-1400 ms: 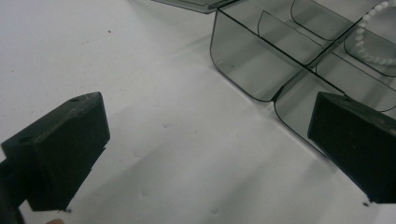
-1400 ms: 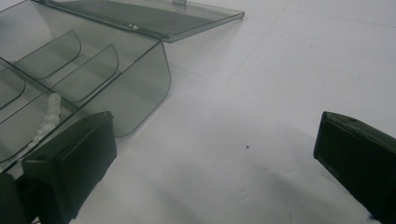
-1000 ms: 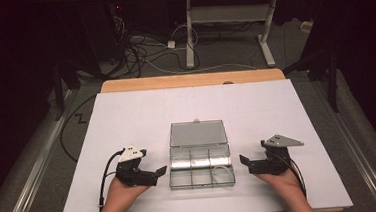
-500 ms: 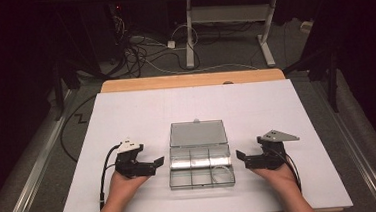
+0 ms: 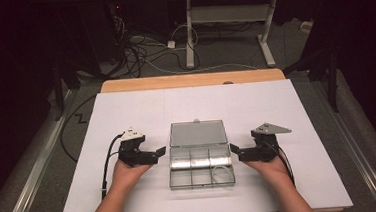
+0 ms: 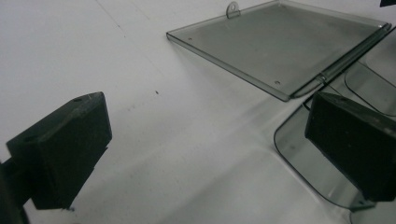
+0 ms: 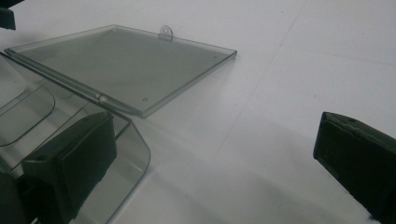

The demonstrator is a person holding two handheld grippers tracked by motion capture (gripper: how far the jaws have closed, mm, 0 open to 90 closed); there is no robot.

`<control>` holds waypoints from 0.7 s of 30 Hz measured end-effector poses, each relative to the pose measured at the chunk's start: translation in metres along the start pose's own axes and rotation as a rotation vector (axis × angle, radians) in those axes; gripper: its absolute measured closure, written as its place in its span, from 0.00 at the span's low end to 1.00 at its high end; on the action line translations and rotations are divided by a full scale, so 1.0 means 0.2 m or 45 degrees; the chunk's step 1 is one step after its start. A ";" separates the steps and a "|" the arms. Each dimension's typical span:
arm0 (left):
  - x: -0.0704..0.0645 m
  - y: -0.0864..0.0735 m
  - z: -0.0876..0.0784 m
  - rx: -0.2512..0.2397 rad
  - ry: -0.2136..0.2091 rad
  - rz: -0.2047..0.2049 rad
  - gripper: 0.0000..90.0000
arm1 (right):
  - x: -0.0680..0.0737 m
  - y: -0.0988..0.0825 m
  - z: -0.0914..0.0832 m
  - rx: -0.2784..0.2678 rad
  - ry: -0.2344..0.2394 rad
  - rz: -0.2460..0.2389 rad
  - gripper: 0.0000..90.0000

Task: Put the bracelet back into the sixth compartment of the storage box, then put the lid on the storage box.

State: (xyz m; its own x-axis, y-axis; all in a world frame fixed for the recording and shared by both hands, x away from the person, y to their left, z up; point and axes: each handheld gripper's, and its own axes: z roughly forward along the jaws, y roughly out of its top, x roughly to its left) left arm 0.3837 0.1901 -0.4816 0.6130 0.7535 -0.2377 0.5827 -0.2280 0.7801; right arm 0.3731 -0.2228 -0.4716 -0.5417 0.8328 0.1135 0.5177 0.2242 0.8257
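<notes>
Box: clear plastic compartment box (image 5: 201, 166) lies at centre of white table top (image 5: 126, 110), near the person's edge, btwn the two grippers.
Lid: clear lid (image 5: 197, 133) swung fully back, lying flat on the far side of the tray, hinged along tray's far edge; small hang tab at its far rim. Also seen in left gripper view (image 6: 285, 44) and right gripper view (image 7: 116, 60).
Compartments: dividers split tray into several cells; far row reflects light, so contents there can't be told. Near cells look bare; a thin curved clear line shows in the near right cell, unclear what it is.
Left gripper: left gripper (image 5: 160, 151) just beside box's left side, not touching; jaws spread wide, nothing btwn them. In its own view one jaw stands over the tray's rounded corner, the other over bare table.
Right gripper: right gripper (image 5: 234, 148) just beside box's right side; jaws wide apart, holding nothing. One jaw over tray corner, other over table.
Hands: left hand (image 5: 128, 171) and right hand (image 5: 272, 166) grip the tools from the near edge.
</notes>
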 end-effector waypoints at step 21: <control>0.00 0.15 0.10 0.017 -0.048 -0.039 0.00 | 0.01 0.18 0.14 0.002 0.064 0.079 0.01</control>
State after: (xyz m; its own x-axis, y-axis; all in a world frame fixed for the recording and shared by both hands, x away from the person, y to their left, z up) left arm 0.4116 0.1706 -0.4701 0.6141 0.7367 -0.2830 0.6086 -0.2137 0.7642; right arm 0.4089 -0.1993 -0.4574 -0.5410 0.8187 0.1924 0.5522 0.1733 0.8155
